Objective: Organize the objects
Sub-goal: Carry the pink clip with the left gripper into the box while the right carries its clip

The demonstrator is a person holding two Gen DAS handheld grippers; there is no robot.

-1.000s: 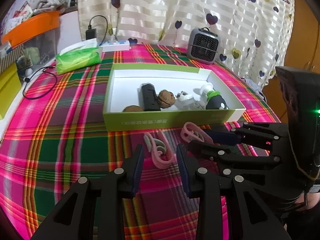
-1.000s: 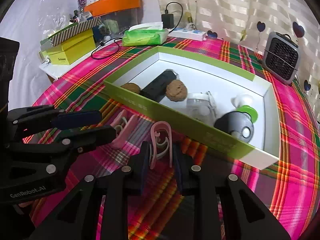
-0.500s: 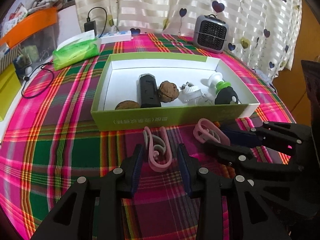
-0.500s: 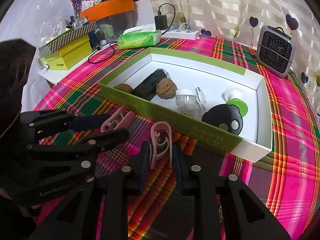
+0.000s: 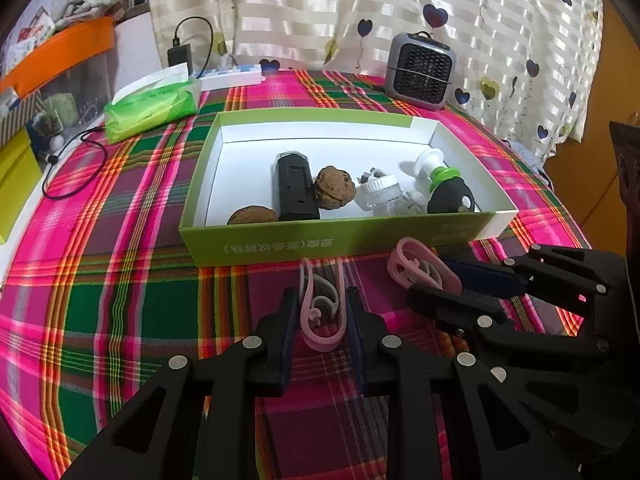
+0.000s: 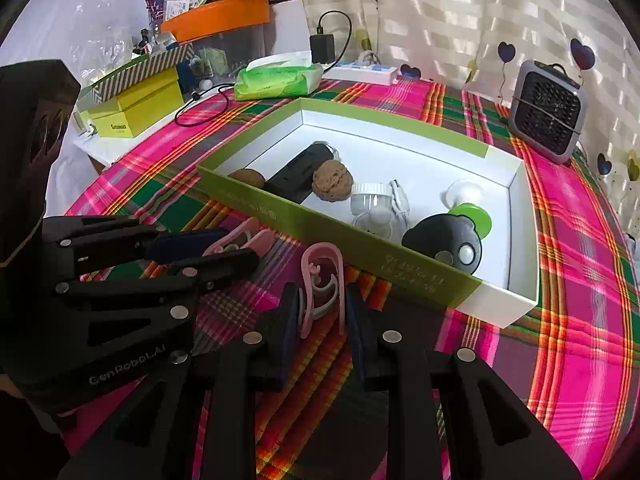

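Two pink clips, one in each of my claws: my left gripper (image 5: 319, 312) pinches its pink clip (image 5: 322, 312) between both fingers, and my right gripper (image 6: 322, 308) squeezes the other pink clip (image 6: 323, 284) the same way. Both hang just above the plaid tablecloth (image 5: 120, 280), near the front wall of the green box (image 5: 320, 240). Inside lie two walnuts, a black case, a clear jar and a black-and-green gadget. Beyond sit a green tissue pack (image 5: 152, 106), a small grey fan (image 5: 422, 70), and the heart-print curtain (image 5: 360, 8) behind.
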